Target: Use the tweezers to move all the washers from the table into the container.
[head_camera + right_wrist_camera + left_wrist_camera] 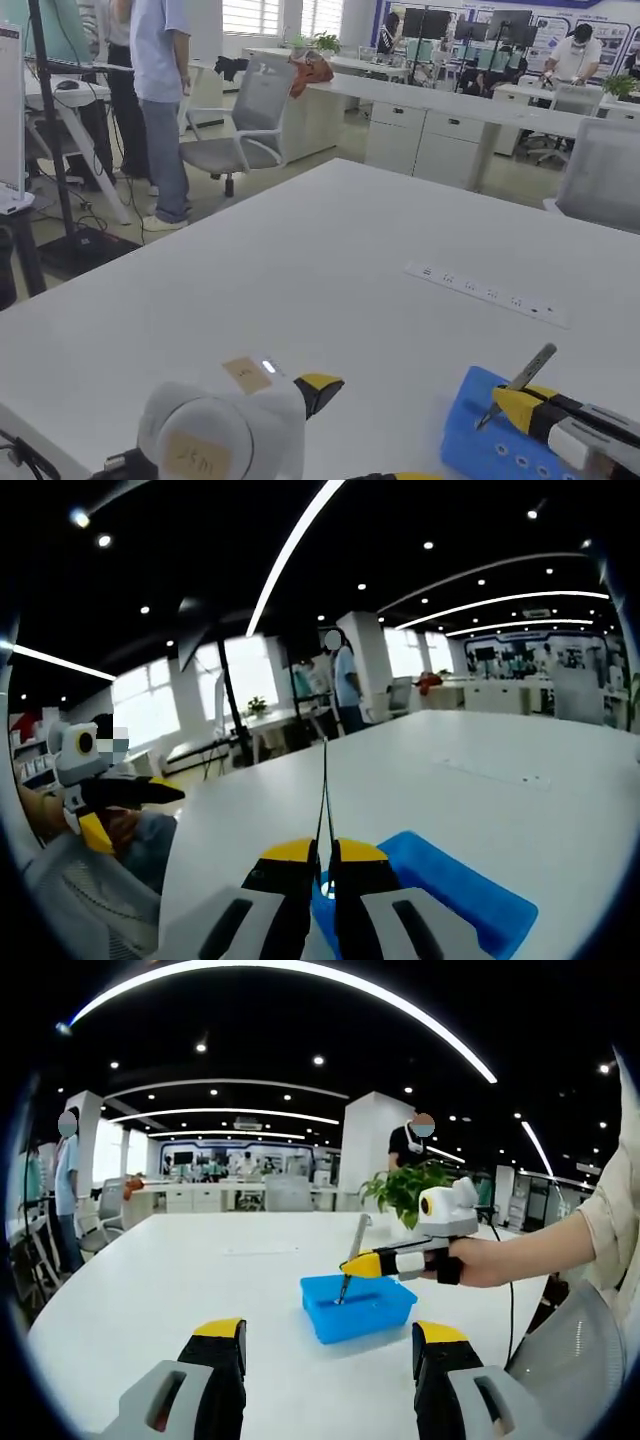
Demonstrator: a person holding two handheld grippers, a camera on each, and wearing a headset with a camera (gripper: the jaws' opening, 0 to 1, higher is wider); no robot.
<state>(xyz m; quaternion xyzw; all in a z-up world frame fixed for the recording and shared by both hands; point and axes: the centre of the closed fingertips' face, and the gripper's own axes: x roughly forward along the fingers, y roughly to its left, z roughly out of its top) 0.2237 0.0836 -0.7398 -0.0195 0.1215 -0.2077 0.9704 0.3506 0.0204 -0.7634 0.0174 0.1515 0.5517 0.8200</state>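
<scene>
White bench [300, 280] surface is seen stretching across an open office. At the lower right of the head view, a blue container [470, 445] is set on it. Tweezers [522, 380] are pinched between the right gripper [515, 405] fingers, tips pointed down at the container. Left gripper [330, 1332] fingers are spread wide, with nothing held.

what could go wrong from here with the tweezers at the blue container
1. The right gripper pinches the tweezers at one spot along their length, so they could pivot or slip between the shut jaws.
2. The tweezers' tip is down at the blue container, while the left gripper hangs open and apart from it. A sideways nudge might slide the unsteadied container across the table.
</scene>
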